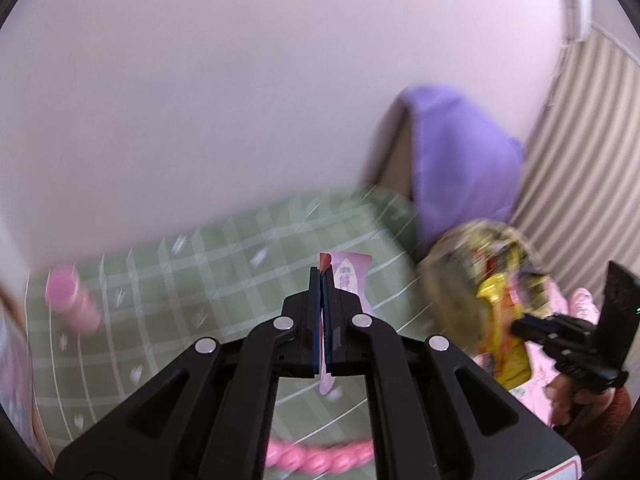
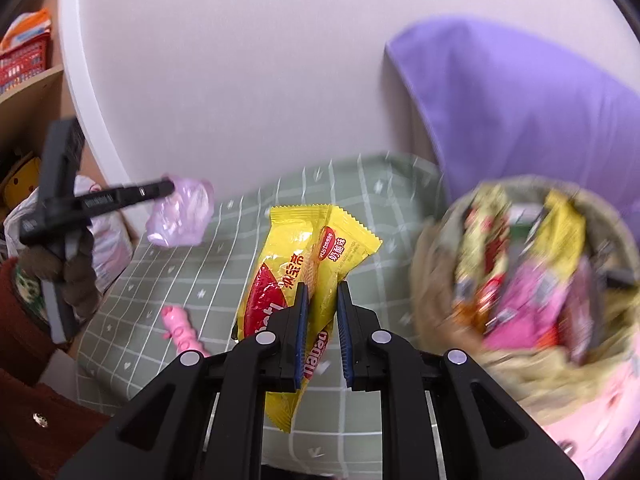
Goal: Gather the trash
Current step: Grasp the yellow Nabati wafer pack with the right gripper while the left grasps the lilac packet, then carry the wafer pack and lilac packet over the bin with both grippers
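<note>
In the left wrist view my left gripper [image 1: 323, 280] is shut on a thin lilac wrapper [image 1: 354, 274], held above the green checked sheet [image 1: 200, 264]. The right wrist view shows that gripper [image 2: 170, 188] from the side, with the crumpled lilac wrapper [image 2: 180, 216] at its tip. My right gripper [image 2: 323, 292] is shut on a yellow and red snack wrapper [image 2: 304, 256] that hangs lifted off the sheet. Seen from the left, it [image 1: 516, 326] carries the yellow wrapper [image 1: 502, 344] next to the woven basket [image 1: 440, 280].
The basket [image 2: 426, 268] at the right holds several wrappers. A purple pillow [image 2: 520, 100] leans on the wall behind it. A pink toy [image 2: 184, 330] and a pink bottle [image 1: 72, 300] lie on the sheet. A shelf with a red crate [image 2: 24, 60] stands at the left.
</note>
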`<control>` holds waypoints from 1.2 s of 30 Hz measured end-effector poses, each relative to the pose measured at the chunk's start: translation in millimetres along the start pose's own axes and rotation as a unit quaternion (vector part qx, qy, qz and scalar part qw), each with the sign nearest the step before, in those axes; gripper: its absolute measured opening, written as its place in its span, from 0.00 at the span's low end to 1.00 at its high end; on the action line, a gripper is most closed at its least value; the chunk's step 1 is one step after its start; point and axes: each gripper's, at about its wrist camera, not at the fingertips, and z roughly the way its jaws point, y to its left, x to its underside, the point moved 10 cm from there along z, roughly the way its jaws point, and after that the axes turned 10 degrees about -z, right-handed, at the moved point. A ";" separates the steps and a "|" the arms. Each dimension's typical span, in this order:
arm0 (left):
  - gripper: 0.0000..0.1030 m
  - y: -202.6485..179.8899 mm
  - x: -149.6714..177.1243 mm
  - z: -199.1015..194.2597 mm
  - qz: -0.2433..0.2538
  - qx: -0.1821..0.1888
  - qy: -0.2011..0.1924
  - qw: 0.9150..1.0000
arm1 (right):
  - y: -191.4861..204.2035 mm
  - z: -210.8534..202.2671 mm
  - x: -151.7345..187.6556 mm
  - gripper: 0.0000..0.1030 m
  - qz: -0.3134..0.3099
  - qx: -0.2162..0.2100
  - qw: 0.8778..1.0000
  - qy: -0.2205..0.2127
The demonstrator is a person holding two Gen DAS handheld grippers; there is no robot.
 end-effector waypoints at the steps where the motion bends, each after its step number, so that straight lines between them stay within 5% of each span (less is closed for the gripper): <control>1: 0.01 -9.3 -6.7 -6.8 0.008 0.010 -0.009 1.000 | -3.8 -8.4 -6.1 0.15 -0.004 0.009 1.000 -0.010; 9: 0.01 -127.2 -50.1 -13.5 0.058 0.135 -0.032 0.989 | -60.4 -95.3 -44.9 0.15 -0.013 0.123 0.989 -0.081; 18: 0.01 -227.5 -19.0 41.2 0.125 0.200 0.027 0.971 | -149.7 -165.4 -11.6 0.15 0.060 0.235 0.967 -0.081; 29: 0.01 -281.5 60.4 121.2 0.163 0.199 0.124 0.958 | -199.2 -146.8 19.9 0.15 0.108 0.241 0.963 -0.051; 36: 0.01 -272.3 90.5 164.1 0.155 0.157 0.166 0.961 | -216.9 -105.1 16.8 0.15 0.094 0.218 0.971 -0.023</control>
